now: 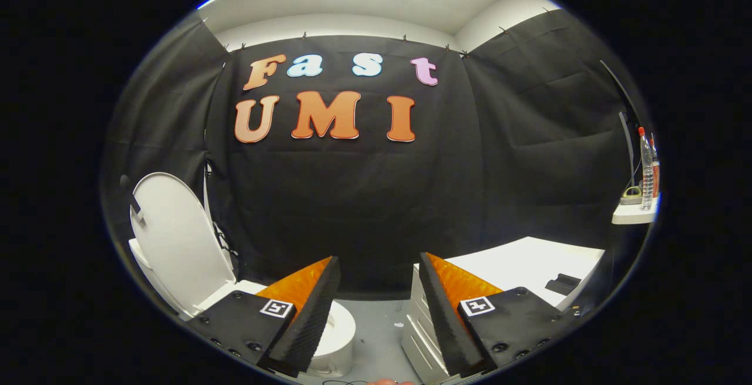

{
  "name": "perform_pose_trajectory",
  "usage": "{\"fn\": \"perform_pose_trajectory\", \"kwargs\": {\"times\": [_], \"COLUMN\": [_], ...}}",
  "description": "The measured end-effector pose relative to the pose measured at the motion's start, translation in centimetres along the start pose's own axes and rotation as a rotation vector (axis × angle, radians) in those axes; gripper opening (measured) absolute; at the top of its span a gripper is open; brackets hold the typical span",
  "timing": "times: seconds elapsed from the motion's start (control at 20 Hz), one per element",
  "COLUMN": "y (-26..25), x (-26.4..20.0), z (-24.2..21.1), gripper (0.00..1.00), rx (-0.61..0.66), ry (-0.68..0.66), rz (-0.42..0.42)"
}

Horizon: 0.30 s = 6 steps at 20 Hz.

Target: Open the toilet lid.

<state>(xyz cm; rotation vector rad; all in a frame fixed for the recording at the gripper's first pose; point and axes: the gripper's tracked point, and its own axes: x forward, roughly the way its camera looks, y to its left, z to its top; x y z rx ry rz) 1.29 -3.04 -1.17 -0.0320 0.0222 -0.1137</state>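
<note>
The toilet lid [176, 238] is raised upright behind the toilet bowl [338, 329], left of the tool [376, 291], whose fingers are spread apart. A counter [529, 264] is placed right; bottles [646, 167] are stood on a shelf [631, 214] beyond.

Your gripper [376, 291] has its two fingers spread apart with nothing between them, just grey floor [379, 338] and the black cloth booth wall [364, 208] beyond. At the lower left of the frame, the white oval plastic toilet lid [176, 238] stands raised upright, leaning back toward the wall. The white toilet bowl [338, 332] sits partly behind your left finger. At lower right, a white drawer cabinet [529, 264] carries a small black object [563, 284]. Far right, a clear plastic bottle [646, 167] stands on a white shelf [631, 214].
</note>
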Motion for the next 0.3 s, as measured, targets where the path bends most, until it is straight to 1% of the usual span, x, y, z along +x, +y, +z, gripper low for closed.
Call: {"fn": "perform_pose_trajectory", "kwargs": {"times": [0.3], "y": [1.2], "x": [-0.1], "z": [-0.2], "gripper": [0.88], "rx": [-0.028], "ry": [-0.003], "rz": [0.032]}}
